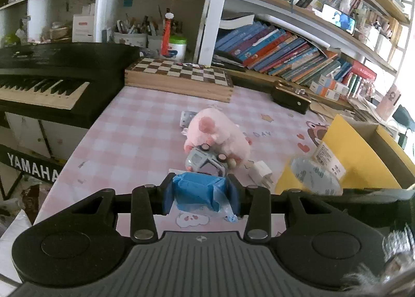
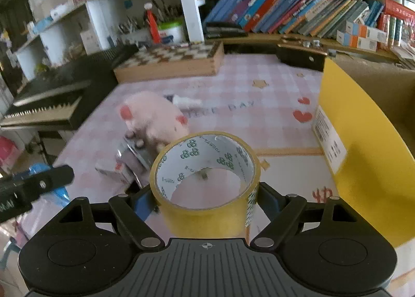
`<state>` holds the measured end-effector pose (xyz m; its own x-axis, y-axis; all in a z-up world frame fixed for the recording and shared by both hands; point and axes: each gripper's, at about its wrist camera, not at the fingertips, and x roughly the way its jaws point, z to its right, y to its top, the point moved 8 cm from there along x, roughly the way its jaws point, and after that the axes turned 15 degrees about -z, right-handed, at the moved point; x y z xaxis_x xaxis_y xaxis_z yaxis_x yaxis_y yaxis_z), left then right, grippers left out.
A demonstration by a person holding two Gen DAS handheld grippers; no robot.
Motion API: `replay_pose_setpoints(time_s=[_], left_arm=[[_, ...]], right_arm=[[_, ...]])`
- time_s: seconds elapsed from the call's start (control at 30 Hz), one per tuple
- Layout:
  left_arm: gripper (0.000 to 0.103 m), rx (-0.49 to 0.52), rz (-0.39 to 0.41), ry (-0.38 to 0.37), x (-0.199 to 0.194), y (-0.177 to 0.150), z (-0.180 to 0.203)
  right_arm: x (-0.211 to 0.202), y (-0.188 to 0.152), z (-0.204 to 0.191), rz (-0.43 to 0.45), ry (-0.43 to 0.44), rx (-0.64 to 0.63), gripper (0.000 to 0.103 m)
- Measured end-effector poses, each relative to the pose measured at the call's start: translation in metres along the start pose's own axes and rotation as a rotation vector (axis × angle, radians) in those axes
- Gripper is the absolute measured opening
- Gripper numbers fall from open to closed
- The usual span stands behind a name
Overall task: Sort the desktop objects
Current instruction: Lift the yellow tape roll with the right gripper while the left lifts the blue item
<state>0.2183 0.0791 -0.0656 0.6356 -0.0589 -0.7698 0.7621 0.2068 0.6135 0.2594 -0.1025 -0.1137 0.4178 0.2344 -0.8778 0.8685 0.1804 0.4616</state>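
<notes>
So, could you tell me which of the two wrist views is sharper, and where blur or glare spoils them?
Left wrist view: mostly sharp, the Yamaha keyboard and chessboard crisp; the tape roll at right is smeared, and window glare washes out the far right edge. Right wrist view: the tape roll in the right claw is sharp, but the pink plush pig and keyboard are motion-blurred. Both bend the shelves, fisheye-style.

— What's my left gripper (image 1: 199,194) doing?

— I see its two fingers closed in on a blue packet (image 1: 198,193), one pad against each side, held just above the tabletop and pointing forward.

— And my right gripper (image 2: 206,199)?

— I have it clamped across a roll of yellow tape (image 2: 207,182), fingers (image 2: 269,203) pressing on opposite sides of the ring, which sits with its opening tilted up. The left gripper's finger shows at my right camera's left edge.
</notes>
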Motion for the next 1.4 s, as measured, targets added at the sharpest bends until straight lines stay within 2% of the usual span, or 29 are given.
replay_pose_setpoints(time_s=[0.2, 0.4, 0.57, 0.6, 0.7, 1.03, 1.23, 1.4], left_arm=[[0.038, 0.011, -0.013, -0.007, 0.000, -0.006, 0.003], [0.038, 0.008, -0.027, 0.000, 0.002, -0.009, 0.002], [0.038, 0.003, -0.027, 0.008, 0.001, -0.009, 0.001], [0.038, 0.001, -0.027, 0.008, 0.000, -0.009, 0.001], [0.038, 0.001, -0.016, 0.005, -0.004, -0.008, 0.002], [0.038, 0.037, 0.046, -0.044, -0.035, -0.010, 0.016], [0.038, 0.048, 0.064, -0.086, -0.063, -0.025, 0.022], [0.037, 0.072, 0.051, -0.126, -0.080, -0.046, 0.029]], right_arm=[[0.018, -0.018, 0.008, -0.098, -0.021, 0.026, 0.085], [0.027, -0.018, 0.005, -0.112, -0.067, -0.008, 0.091], [0.033, -0.014, 0.006, -0.129, -0.078, -0.026, 0.091], [0.033, -0.014, 0.006, -0.131, -0.069, -0.032, 0.086], [0.026, -0.014, 0.004, -0.117, -0.037, -0.036, 0.084], [-0.028, -0.016, -0.005, 0.007, 0.004, -0.031, 0.084], [-0.061, -0.033, -0.009, 0.063, 0.017, -0.008, 0.084], [-0.076, -0.057, -0.011, 0.068, 0.017, 0.018, 0.084]])
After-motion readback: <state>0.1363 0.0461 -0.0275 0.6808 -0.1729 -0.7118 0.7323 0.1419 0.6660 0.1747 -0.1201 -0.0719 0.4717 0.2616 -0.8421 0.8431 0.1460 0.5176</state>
